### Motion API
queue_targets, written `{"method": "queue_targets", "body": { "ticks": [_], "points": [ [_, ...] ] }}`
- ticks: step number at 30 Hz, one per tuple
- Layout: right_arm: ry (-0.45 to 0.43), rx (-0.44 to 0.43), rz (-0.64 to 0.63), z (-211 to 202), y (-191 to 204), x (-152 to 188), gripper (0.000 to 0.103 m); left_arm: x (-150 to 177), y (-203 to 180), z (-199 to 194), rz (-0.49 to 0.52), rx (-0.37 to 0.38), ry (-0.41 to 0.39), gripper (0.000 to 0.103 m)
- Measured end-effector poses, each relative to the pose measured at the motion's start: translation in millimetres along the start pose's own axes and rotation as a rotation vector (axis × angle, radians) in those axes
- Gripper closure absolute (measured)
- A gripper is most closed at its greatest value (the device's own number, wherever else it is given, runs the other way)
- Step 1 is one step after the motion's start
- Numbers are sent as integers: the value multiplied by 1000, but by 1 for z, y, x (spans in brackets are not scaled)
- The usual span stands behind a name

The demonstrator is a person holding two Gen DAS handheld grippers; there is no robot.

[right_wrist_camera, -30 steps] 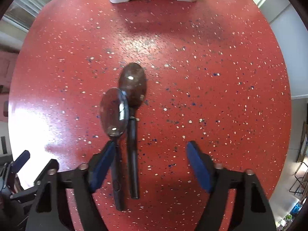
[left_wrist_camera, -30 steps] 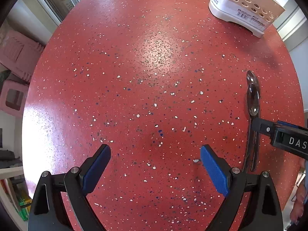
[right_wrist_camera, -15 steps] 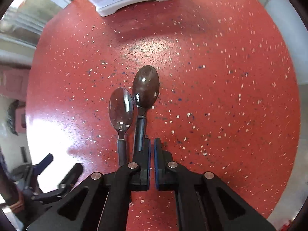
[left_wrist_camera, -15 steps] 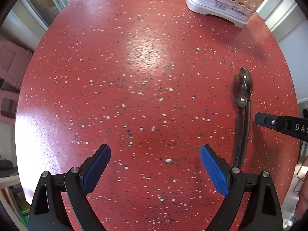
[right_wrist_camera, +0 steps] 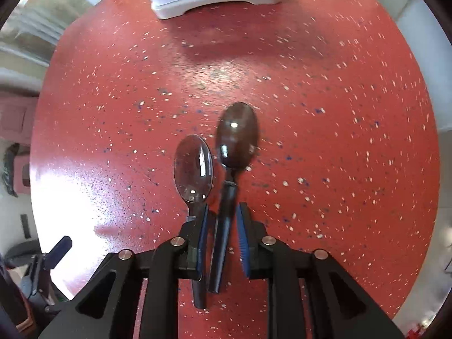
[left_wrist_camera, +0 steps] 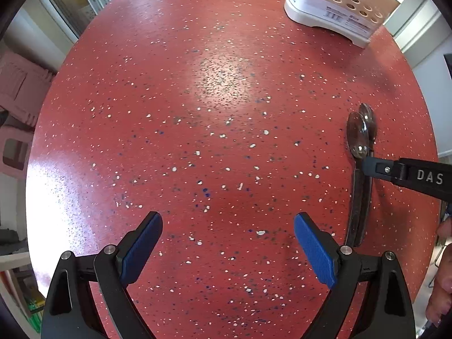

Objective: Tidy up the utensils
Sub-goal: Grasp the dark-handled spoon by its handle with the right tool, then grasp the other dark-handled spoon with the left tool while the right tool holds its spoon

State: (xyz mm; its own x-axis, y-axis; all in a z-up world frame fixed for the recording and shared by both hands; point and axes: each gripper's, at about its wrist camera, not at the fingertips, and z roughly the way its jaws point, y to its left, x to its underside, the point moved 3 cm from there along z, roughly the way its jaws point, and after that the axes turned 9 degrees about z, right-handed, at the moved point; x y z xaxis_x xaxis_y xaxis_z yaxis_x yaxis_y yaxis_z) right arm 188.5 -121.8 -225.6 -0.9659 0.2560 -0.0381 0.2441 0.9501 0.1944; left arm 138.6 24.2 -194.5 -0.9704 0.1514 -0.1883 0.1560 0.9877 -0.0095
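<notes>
On the red speckled table point(right_wrist_camera: 339, 113), two spoons lie side by side, handles toward the right gripper point(right_wrist_camera: 221, 220). A second ago its jaws were spread wide over both handles; half a second ago they were shut tight beside the handles with nothing caught. Now the jaws are opening again, and the dark spoon point(right_wrist_camera: 236, 135) has its black handle between the blue pads, while the clear-bowled spoon point(right_wrist_camera: 193, 166) lies just outside the left pad. Whether the pads actually press the handle cannot be told; a small gap seems to remain on each side. The first closing is judged a miss, and the present placement a corrected attempt to single out the dark spoon.

The left gripper point(left_wrist_camera: 228, 243) is held wide open over bare table, gripping nothing. The white holder point(left_wrist_camera: 336, 8) with round holes stands at the table's far edge, well apart from the spoons; no utensil appears to have reached it yet.
</notes>
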Motion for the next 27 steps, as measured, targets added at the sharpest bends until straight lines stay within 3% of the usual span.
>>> {"method": "queue_targets", "body": {
  "ticks": [2,4,15,17,19,20,27],
  "points": [
    [-3,38,-42,1,11,2,76,1,3,-2,-1,4,-1,0],
    [1,54,-51,3,20,4,91,3,4,-3,1,11,-3,0],
    [-4,43,-36,-6,-26,4,92,-9,-44,-6,56,104,-8,0],
    [7,-13,-5,-9,-31,3,89,-13,-52,-4,64,105,-4,0],
    [2,-24,24,-12,-39,1,73,-19,-58,0,55,114,4,0],
    [1,-29,38,-13,-39,0,70,-19,-63,-1,46,116,7,0],
    [26,-36,62,6,-49,-13,68,-32,-76,13,35,83,27,0]
  ]
}}
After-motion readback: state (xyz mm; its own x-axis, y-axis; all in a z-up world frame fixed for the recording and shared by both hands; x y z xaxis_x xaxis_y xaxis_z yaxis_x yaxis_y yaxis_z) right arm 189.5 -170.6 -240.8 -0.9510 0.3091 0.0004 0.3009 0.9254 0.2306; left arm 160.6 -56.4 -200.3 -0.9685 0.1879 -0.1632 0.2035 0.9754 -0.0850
